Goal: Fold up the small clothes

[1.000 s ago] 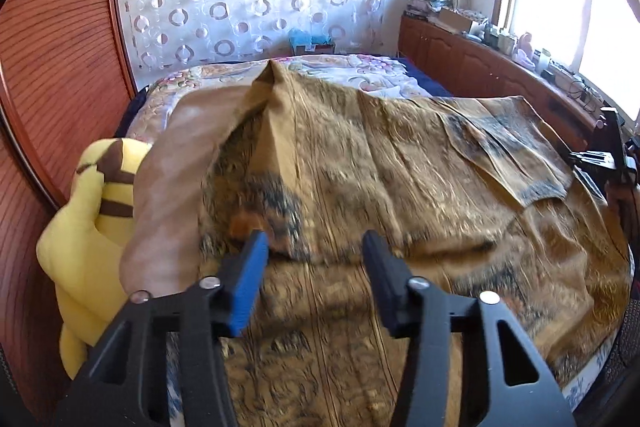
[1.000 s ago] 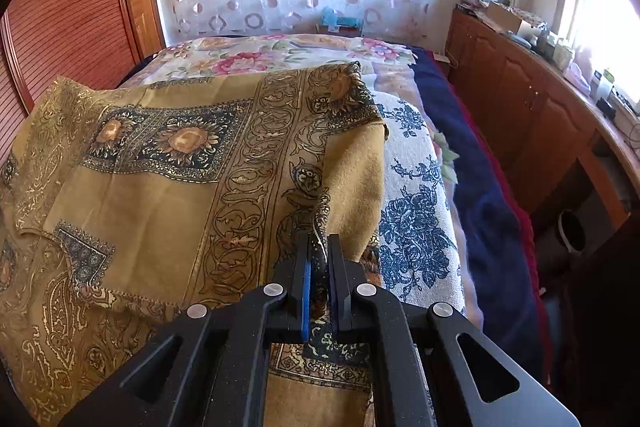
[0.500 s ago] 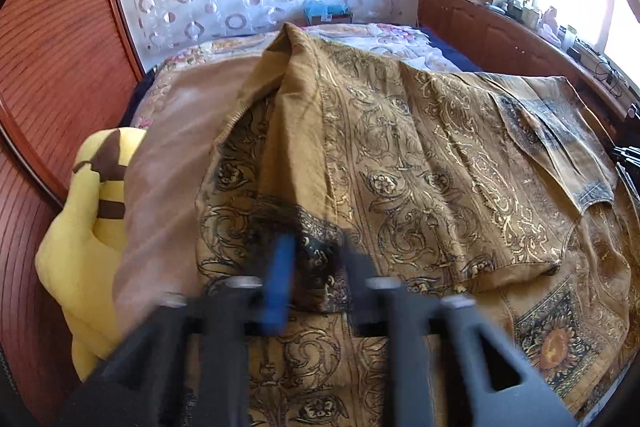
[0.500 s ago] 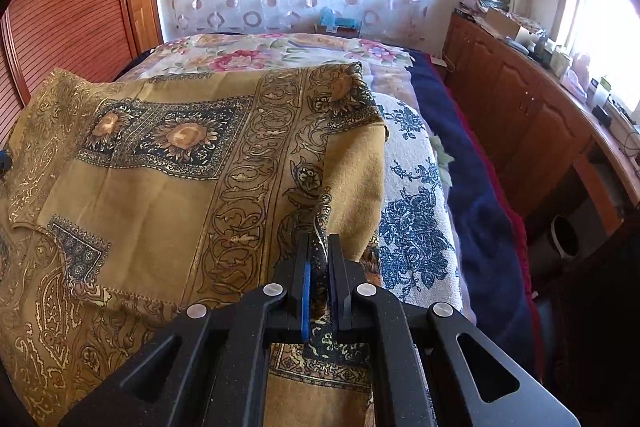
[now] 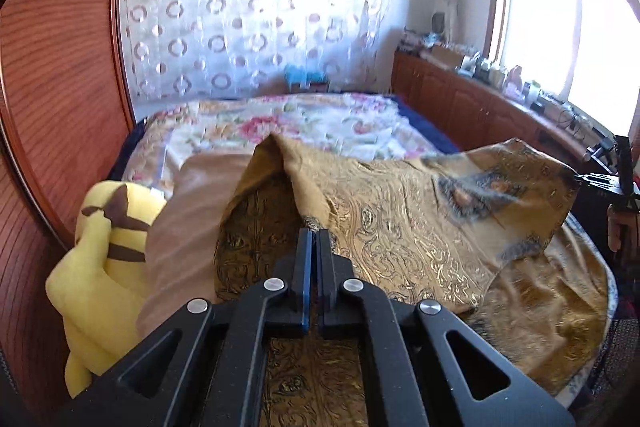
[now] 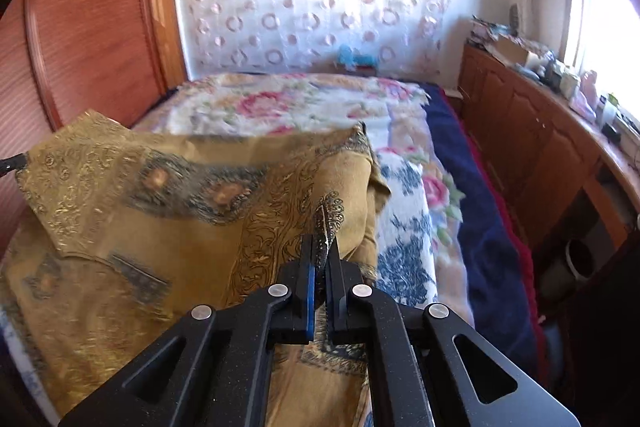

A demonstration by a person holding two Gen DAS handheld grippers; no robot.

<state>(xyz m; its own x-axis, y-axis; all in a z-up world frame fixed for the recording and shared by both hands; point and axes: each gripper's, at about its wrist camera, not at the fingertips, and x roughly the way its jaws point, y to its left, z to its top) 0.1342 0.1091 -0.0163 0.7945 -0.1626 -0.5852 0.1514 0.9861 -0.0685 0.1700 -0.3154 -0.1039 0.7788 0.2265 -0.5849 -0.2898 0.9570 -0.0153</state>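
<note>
A large golden-brown scarf with dark ornate patterns [image 5: 420, 227] lies half folded on the bed. My left gripper [image 5: 314, 233] is shut on the scarf's left edge and holds it lifted off the bed. My right gripper [image 6: 320, 241] is shut on the scarf's right edge [image 6: 326, 223], also raised. The scarf [image 6: 160, 211] hangs stretched between the two grippers. In the left wrist view the right gripper shows at the far right [image 5: 612, 179].
The bed has a floral cover [image 6: 288, 107] and a blue blanket edge [image 6: 472, 211]. A yellow plush toy [image 5: 100, 259] and a tan pillow [image 5: 188, 211] lie at the left. Wooden cabinets [image 6: 532, 147] run along the right, a wood panel [image 5: 52, 87] along the left.
My left gripper closed on the scarf's left edge and lifted it. Both grippers rose, pulling the scarf's upper layer up off the bed.
</note>
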